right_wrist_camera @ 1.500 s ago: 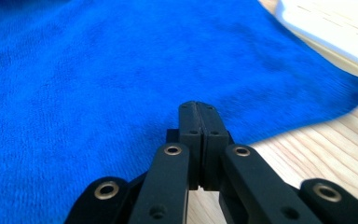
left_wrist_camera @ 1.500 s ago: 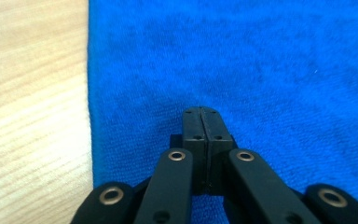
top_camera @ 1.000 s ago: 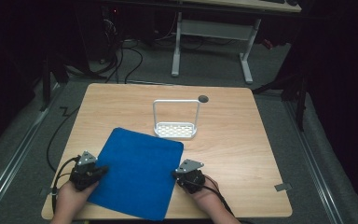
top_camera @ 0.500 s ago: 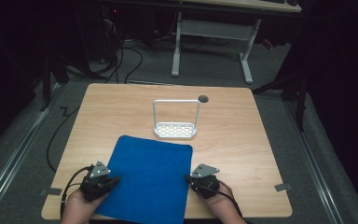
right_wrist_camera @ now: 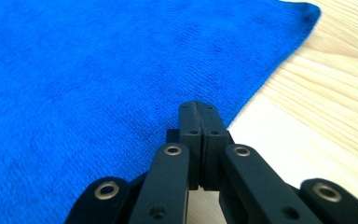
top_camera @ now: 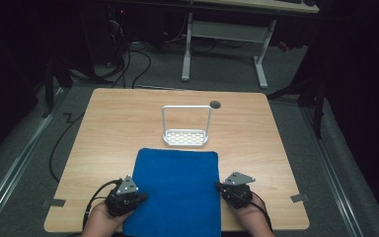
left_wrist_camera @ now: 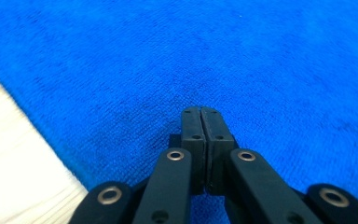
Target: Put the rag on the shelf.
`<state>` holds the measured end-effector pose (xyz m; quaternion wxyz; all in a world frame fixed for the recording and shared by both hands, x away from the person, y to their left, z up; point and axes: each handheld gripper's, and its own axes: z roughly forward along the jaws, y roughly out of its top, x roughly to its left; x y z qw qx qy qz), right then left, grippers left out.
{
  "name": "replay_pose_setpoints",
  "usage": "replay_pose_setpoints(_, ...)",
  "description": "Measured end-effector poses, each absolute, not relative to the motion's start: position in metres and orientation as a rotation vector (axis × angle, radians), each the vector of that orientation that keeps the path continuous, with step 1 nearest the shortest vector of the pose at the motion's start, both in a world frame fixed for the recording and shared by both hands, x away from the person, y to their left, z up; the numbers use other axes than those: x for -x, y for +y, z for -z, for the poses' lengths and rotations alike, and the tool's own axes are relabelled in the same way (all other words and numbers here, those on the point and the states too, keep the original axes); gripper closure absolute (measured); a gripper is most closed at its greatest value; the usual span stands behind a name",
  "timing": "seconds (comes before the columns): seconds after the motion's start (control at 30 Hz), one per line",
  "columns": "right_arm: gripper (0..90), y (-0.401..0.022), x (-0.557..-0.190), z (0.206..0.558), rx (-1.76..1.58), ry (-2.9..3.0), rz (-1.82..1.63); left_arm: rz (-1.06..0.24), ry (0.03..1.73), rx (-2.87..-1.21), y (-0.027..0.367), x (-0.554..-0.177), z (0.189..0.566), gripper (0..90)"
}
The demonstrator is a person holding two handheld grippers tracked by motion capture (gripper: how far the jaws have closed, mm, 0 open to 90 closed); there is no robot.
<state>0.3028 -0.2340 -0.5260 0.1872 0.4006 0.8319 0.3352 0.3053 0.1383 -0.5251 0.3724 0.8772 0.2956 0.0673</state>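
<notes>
Blue towel (top_camera: 176,192) lies flat on the near half of the wooden table (top_camera: 276,148), its near edge overhanging. The left claw (top_camera: 139,197) and right claw (top_camera: 219,186), jaws pressed together, pinch its left and right edges. A white wire rack (top_camera: 186,133) stands just beyond.

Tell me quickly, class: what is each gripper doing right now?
Left gripper: jaws closed, at the left edge of the blue towel; a pinch on it cannot be told.
Right gripper: jaws closed, at the towel's right edge; likewise unclear.
</notes>
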Motion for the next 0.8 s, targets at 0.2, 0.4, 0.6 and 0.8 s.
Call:
replay_pose_setpoints(0.2,90.0,-0.253,-0.304,0.526,-1.184,2.295,-0.915,-0.147,0.716,-2.229,0.117,-0.305,0.527,89.0)
replay_pose_setpoints(0.4,90.0,-0.260,-0.305,0.524,-1.213,2.263,-0.870,-0.141,0.650,-2.239,0.102,-0.302,0.528,86.7)
replay_pose_setpoints(0.6,89.8,-0.263,-0.305,0.525,-1.231,2.255,-0.882,-0.124,0.643,-2.228,0.102,-0.301,0.529,83.6)
replay_pose_setpoints(0.8,83.1,-0.263,-0.305,0.523,-1.220,2.242,-0.927,-0.096,0.683,-2.189,0.108,-0.303,0.527,76.1)
